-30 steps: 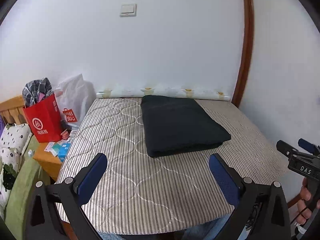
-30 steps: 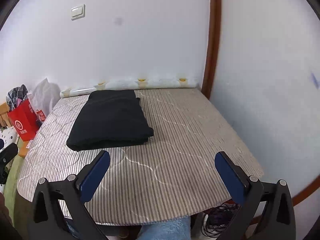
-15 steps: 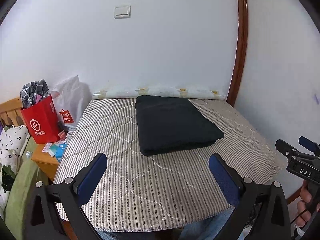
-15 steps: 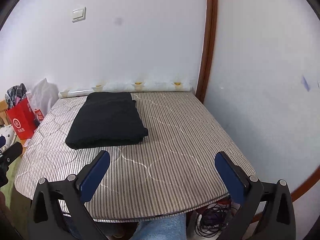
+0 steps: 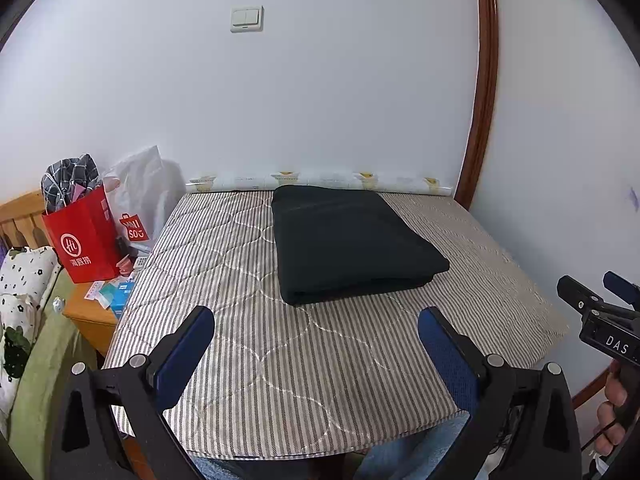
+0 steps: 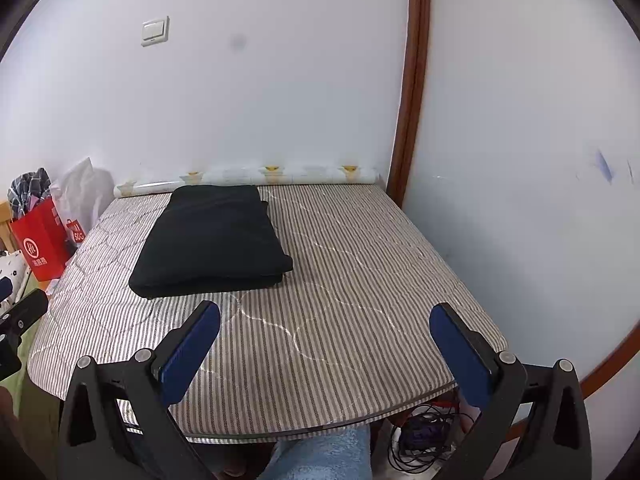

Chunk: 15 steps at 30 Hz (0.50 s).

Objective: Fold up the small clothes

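I was working in a home bedroom: a quilted striped mattress (image 5: pixel 248 320), shopping bags (image 5: pixel 86 240), a wooden bedside table (image 5: pixel 86 316).

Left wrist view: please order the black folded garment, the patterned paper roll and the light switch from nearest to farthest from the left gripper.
Seen from the left gripper:
1. Black folded garment, ahead on the striped table cover, slightly right.
2. Patterned paper roll, behind the garment, along the foot of the wall.
3. Light switch, high on the wall, slightly left.
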{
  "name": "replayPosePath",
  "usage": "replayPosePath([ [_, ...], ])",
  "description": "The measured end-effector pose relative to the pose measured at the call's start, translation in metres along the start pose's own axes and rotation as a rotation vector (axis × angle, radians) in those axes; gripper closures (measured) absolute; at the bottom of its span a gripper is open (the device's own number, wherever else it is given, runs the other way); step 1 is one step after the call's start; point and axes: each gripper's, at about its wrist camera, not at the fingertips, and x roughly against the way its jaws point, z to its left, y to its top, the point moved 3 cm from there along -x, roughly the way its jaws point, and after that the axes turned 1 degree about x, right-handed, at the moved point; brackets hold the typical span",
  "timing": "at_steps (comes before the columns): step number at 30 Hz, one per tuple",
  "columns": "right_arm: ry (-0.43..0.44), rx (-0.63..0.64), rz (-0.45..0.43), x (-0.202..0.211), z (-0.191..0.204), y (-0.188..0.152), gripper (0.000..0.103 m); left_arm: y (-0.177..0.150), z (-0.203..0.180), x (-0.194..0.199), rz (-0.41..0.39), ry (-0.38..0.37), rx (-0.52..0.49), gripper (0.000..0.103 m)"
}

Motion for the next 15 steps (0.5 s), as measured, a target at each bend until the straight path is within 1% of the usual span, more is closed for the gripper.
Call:
replayPosePath([
  [15,-0.030,0.003,0.008,-0.0033,-0.0022,-0.0023,0.000,-0.0037,-0.0006,-0.0018,0.009,-0.004,0.003,0.000],
])
